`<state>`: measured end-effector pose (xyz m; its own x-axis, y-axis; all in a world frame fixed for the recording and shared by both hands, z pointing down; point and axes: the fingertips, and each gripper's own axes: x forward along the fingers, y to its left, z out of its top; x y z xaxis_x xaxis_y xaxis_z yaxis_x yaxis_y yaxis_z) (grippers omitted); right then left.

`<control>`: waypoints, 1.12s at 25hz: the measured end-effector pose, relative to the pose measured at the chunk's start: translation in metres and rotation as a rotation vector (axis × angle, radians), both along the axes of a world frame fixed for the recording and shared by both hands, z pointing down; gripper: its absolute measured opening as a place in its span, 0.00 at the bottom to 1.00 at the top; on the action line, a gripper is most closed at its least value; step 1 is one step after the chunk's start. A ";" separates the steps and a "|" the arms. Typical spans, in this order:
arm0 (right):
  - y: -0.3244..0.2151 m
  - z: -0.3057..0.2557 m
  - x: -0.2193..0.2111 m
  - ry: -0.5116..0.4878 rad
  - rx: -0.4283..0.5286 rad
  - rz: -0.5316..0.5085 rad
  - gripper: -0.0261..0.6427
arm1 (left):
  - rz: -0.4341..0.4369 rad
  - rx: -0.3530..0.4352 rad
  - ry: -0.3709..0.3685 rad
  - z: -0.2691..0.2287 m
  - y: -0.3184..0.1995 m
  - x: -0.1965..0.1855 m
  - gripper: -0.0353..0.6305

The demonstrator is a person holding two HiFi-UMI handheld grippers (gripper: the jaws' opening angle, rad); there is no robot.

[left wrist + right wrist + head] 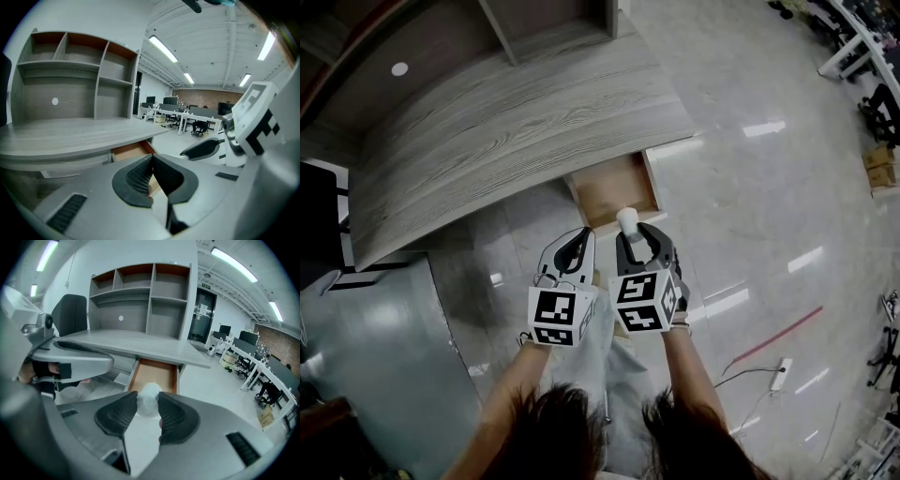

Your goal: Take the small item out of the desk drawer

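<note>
R gripper (148,405) pinches small white item (149,393) by open drawer (152,373). I'd hold squeeze steady, no tilt. L gripper (151,161) closed, empty.

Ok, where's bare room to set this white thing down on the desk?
The desk top is bare from its front edge to the shelf unit, widest left of the open drawer, whose floor also shows bare. Crowded only before the drawer: right gripper holding the white item, left gripper beside it.
</note>
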<state>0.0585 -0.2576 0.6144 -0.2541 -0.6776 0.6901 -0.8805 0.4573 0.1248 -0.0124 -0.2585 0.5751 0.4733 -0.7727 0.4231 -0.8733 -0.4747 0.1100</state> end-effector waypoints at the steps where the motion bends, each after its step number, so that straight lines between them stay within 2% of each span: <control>1: 0.001 -0.004 0.001 0.000 0.005 0.000 0.27 | -0.002 0.001 0.001 -0.004 0.002 0.001 0.08; 14: 0.025 -0.058 0.009 -0.026 0.067 0.012 0.27 | -0.014 0.022 0.003 -0.048 0.030 0.008 0.08; 28: 0.060 -0.124 0.015 -0.052 0.189 0.026 0.27 | -0.029 0.069 0.017 -0.106 0.067 0.011 0.08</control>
<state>0.0735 -0.1972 0.4908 -0.2671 -0.8009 0.5359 -0.8992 0.4071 0.1603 -0.0009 -0.1919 0.4688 0.4565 -0.8135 0.3603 -0.8852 -0.4559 0.0922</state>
